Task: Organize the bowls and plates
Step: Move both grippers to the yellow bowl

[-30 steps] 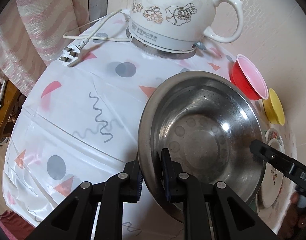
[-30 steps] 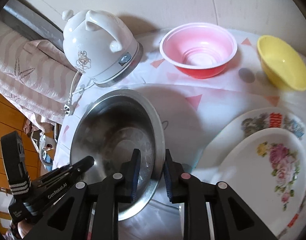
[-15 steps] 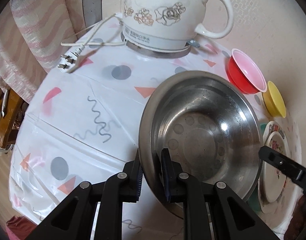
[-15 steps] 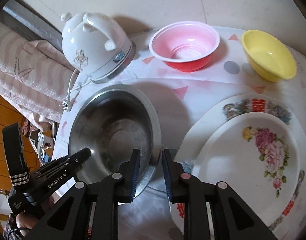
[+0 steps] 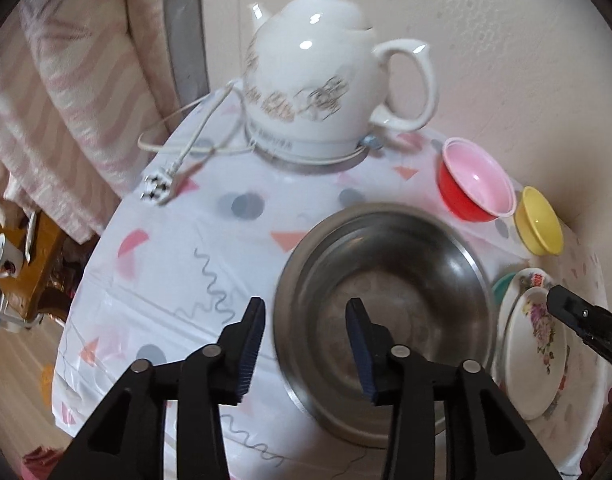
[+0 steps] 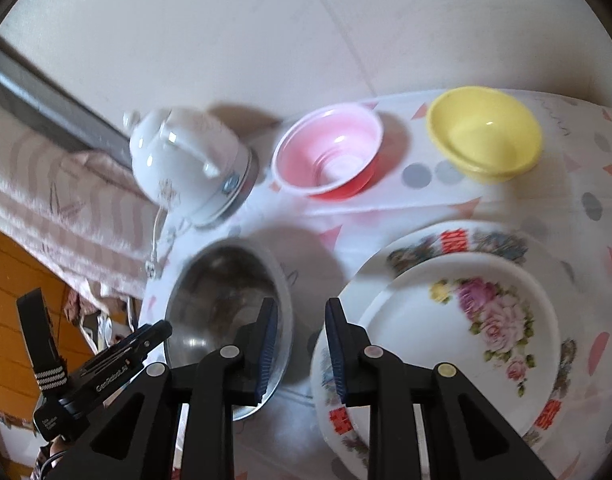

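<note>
The left gripper [image 5: 304, 340] hangs above the near rim of the steel bowl [image 5: 386, 304], its jaws opening, one finger outside the rim at 9 o'clock and the other over the hollow, the pads clear of the metal. The bowl is wide and deep, dull grey inside with a ring of round dimples on its floor, and it sits on the counter [image 5: 178, 264], whose white cover carries grey dots, pink triangles and squiggles. The right gripper [image 6: 300, 344] has its jaws narrow with nothing between them; the bowl's rim lies under its left finger and a floral plate [image 6: 486, 320] under its right. That plate, white with pink roses, rests inside a larger plate [image 6: 426, 248] with red characters on its border, at 3 o'clock of the steel bowl. Farther back, at 1 o'clock of the bowl, stands a red bowl [image 5: 476, 184] with a pink inside, and beside it a yellow bowl [image 5: 540, 220]. At 12 o'clock a white kettle [image 5: 326, 80] with gold flowers stands on its base, its cord and plug [image 5: 158, 188] trailing toward 10 o'clock. A pink striped cloth [image 5: 58, 100] hangs beyond the counter's left edge.
</note>
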`<state>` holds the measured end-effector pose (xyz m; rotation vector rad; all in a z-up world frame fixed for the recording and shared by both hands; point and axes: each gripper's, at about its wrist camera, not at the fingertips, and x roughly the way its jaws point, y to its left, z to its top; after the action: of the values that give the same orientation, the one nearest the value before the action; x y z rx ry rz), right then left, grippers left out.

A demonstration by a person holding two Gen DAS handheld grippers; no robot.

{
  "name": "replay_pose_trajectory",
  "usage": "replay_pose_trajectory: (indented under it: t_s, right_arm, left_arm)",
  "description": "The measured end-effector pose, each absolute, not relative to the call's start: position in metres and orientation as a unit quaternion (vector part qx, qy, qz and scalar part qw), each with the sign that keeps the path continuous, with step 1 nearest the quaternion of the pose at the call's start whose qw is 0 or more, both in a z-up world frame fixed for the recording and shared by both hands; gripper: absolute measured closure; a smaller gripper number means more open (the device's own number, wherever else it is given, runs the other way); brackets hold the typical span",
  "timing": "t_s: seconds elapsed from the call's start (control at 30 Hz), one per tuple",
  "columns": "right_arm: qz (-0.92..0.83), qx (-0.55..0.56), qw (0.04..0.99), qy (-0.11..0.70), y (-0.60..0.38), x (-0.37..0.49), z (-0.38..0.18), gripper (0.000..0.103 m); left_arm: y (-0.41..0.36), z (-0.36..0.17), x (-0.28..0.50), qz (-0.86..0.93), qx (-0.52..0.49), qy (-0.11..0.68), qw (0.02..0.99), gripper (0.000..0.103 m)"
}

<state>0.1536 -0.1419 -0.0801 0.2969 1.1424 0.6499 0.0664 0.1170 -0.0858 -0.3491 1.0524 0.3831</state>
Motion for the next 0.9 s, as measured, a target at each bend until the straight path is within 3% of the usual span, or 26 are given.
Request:
replay_pose_trajectory:
  t_s: [0.2, 0.3, 0.53, 0.9]
  right_arm:
    - [0.257, 0.167, 0.802, 0.513, -0.184, 0.172, -0.077, 0.077]
    - [0.23, 0.18, 0.811, 0.507, -0.208, 0.184, -0.078, 0.071]
    - [0.168, 0.213, 0.821, 0.503, -0.26, 0.209, -0.092, 0.071]
    - [0.14, 0.235, 0.813, 0.514, -0.285, 0.271, -0.117, 0.071]
  left_arm:
    - [0.094, -0.075, 0.091, 0.154, -0.153, 0.495, 0.841, 0.049]
    - [0.075, -0.069, 0.107, 0.133, -0.146, 0.494, 0.847, 0.04]
    - [0.031, -0.067, 0.143, 0.078, -0.143, 0.505, 0.848, 0.024]
    - [-0.015, -0.069, 0.176, 0.052, -0.123, 0.518, 0.845, 0.021]
